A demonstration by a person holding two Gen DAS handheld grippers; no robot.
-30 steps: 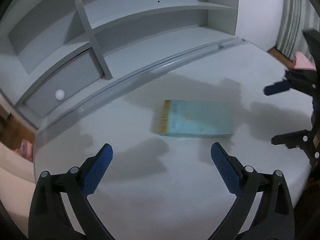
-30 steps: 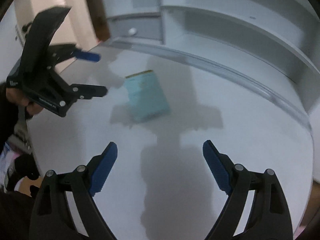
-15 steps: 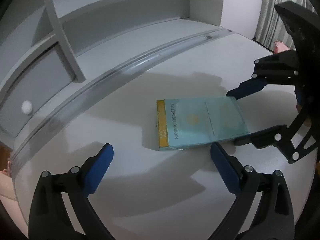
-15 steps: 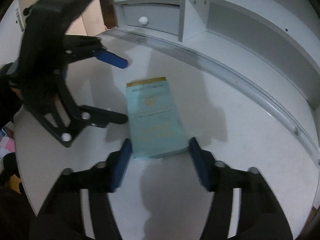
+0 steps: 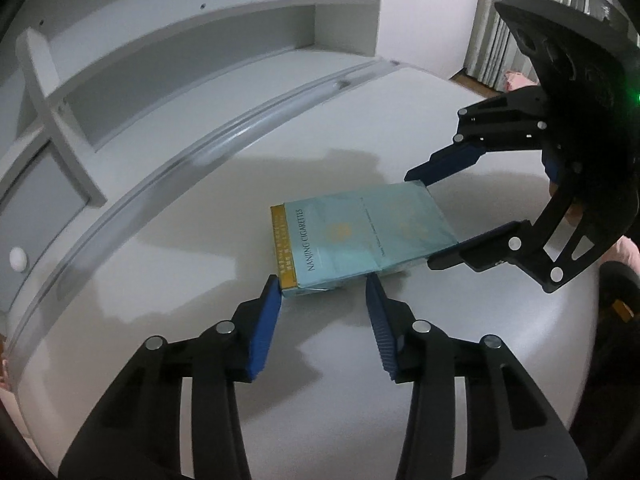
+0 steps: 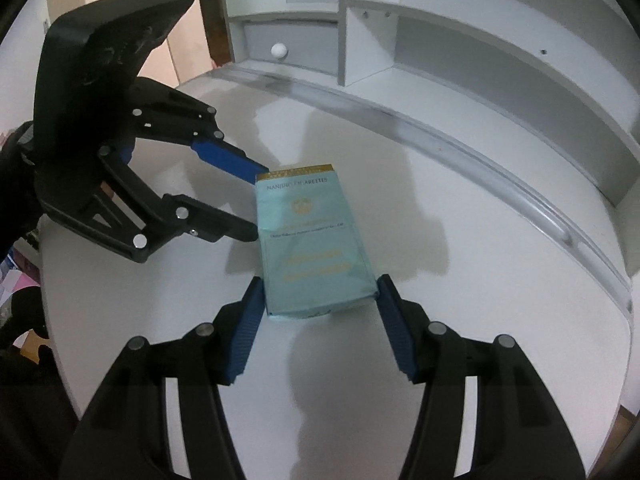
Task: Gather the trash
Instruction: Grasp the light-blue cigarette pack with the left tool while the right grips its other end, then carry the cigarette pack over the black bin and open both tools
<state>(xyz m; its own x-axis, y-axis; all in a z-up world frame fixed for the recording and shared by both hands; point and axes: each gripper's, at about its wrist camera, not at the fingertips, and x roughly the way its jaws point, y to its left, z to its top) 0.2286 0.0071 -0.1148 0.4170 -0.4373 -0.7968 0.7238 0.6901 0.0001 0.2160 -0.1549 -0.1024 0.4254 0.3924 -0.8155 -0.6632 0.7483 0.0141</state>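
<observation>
A light blue cigarette carton (image 5: pixel 362 236) with a gold end band lies flat on the white desk (image 5: pixel 200 360); it also shows in the right wrist view (image 6: pixel 312 240). My left gripper (image 5: pixel 324 284) is partly closed, its fingertips at the carton's gold end, one at the corner and one along the long side. My right gripper (image 6: pixel 320 286) straddles the carton's other end, its pads touching or nearly touching both sides. Each gripper shows in the other's view, the right one (image 5: pixel 424 220) and the left one (image 6: pixel 260 202).
A raised clear rail (image 5: pixel 224 148) curves along the desk's back. Behind it stands a grey-white shelf unit (image 5: pixel 180 52) with a drawer and white knob (image 6: pixel 279 50). The desk edge (image 6: pixel 628 320) falls off at right. Curtains (image 5: pixel 496 20) hang at far right.
Both grippers have moved in on the carton and narrowed their jaws. The left, wide open before, now has its fingertips at the gold end. The right now clasps the far end.
</observation>
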